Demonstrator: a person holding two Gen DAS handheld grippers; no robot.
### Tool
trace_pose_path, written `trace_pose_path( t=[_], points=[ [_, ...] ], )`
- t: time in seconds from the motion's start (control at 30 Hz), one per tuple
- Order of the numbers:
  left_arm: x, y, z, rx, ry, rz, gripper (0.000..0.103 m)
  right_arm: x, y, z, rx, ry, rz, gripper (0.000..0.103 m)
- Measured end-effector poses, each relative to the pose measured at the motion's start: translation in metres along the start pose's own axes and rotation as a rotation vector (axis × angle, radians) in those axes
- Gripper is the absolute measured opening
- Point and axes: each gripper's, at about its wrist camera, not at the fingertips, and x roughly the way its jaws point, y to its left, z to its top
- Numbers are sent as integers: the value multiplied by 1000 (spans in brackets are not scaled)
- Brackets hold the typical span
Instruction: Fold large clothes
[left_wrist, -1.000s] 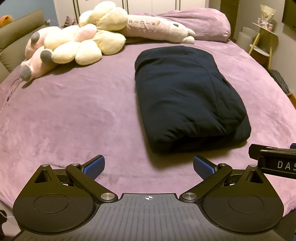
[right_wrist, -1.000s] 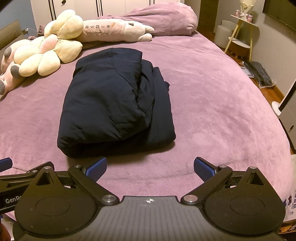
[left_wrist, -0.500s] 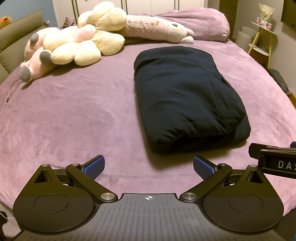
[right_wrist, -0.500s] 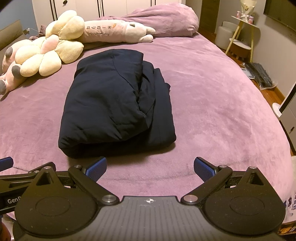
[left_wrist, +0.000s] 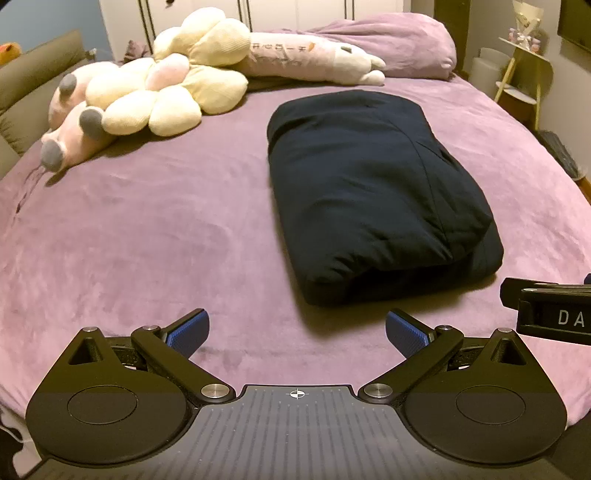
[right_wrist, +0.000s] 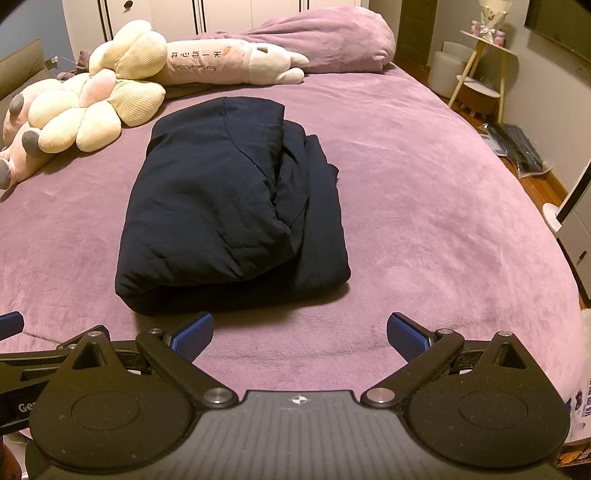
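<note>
A dark navy padded garment (left_wrist: 373, 192) lies folded into a thick rectangular bundle on the purple bed (left_wrist: 155, 236). The same garment (right_wrist: 229, 214) shows in the right wrist view, its layered edges facing right. My left gripper (left_wrist: 295, 332) hovers open over the bed's near edge, a short way in front of the bundle and a bit to its left, holding nothing. My right gripper (right_wrist: 299, 338) is open too, just short of the bundle's near end, nothing between its blue pads. Each gripper's side shows at the edge of the other's view.
Cream and pink plush toys (left_wrist: 155, 99) lie at the bed's far left, a long plush pillow (right_wrist: 229, 62) and a purple duvet (right_wrist: 332, 40) at the head. A yellow side table (right_wrist: 484, 59) and floor clutter stand to the right of the bed.
Both grippers drifted slightly, so the garment sits a touch higher and further in view. Both stay open and the bundle has not moved.
</note>
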Motion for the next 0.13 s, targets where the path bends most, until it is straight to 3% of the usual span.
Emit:
trace_pose_path(
  t=[0.13],
  points=[
    [-1, -1, -2, 5, -4, 2, 103, 0, 0, -1, 1, -1, 1, 100]
  ],
)
